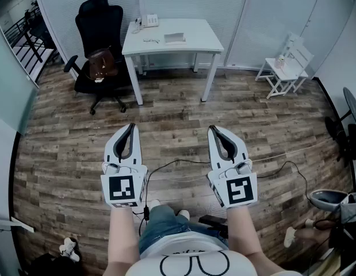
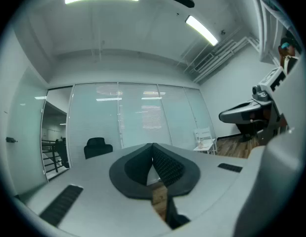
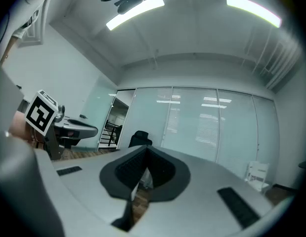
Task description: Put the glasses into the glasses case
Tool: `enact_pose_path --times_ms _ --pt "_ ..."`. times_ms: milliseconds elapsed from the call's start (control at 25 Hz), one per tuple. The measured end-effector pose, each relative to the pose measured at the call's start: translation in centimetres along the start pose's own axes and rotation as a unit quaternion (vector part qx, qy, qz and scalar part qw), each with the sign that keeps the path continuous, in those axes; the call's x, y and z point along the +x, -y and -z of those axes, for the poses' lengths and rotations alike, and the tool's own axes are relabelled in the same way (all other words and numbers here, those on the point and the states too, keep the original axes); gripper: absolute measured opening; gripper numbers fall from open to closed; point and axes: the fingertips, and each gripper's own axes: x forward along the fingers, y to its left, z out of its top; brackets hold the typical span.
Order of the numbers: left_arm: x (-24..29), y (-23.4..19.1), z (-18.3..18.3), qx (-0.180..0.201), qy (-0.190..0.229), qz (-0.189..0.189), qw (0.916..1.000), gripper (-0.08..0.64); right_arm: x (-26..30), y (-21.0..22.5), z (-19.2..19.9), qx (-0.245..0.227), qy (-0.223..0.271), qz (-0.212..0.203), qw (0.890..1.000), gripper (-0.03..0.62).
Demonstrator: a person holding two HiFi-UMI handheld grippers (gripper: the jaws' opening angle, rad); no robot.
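Far ahead stands a white table (image 1: 195, 42). On it lie what look like glasses (image 1: 151, 39), tiny from here, and a flat pale case (image 1: 174, 37). Both grippers are held level above the wooden floor, well short of the table. My left gripper (image 1: 130, 127) is shut, its dark pads meeting at the tip with nothing between them (image 2: 153, 148). My right gripper (image 1: 214, 130) is shut and empty too, its pads touching (image 3: 145, 150). Each gripper shows at the edge of the other's view.
A black office chair (image 1: 99, 25) with a brown bag (image 1: 100, 65) on its seat stands left of the table. A white phone (image 1: 149, 20) sits at the table's back. A small white chair (image 1: 286, 68) is at the right, and cables (image 1: 281, 167) cross the floor.
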Motion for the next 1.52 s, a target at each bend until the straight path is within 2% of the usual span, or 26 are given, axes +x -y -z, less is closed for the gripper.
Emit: enact_pose_path --times_ms 240,520,680,840,1120,1280,1520 --pt "0.3 1.3 0.1 0.0 -0.001 -0.007 1.0 0.017 -1.1 1.7 1.0 0.006 0.003 -0.002 1.0 0.011" --pt "5.8 0.0 1.2 -0.002 0.002 -0.005 1.0 0.017 3.4 3.9 3.0 0.017 0.003 -0.004 1.0 0.011" --pt "11.8 -2.4 3.1 -0.002 -0.006 0.004 1.0 0.017 9.3 5.8 4.6 0.027 0.0 0.001 1.0 0.011" --pt "19.7 -6.4 5.0 0.0 -0.013 0.019 0.9997 0.017 17.6 7.8 6.1 0.032 -0.009 0.008 0.999 0.011" --pt "32.3 -12.7 6.0 -0.001 -0.009 0.046 0.9989 0.017 31.1 10.7 6.6 0.038 -0.009 0.022 0.999 0.011" --pt "36.8 -14.4 6.7 -0.003 -0.01 0.052 0.9986 0.017 35.5 11.5 7.0 0.03 -0.013 0.02 0.999 0.011" --pt "40.8 -15.4 8.1 0.001 -0.024 0.059 0.998 0.017 39.8 13.0 8.5 0.037 -0.019 0.018 0.999 0.011"
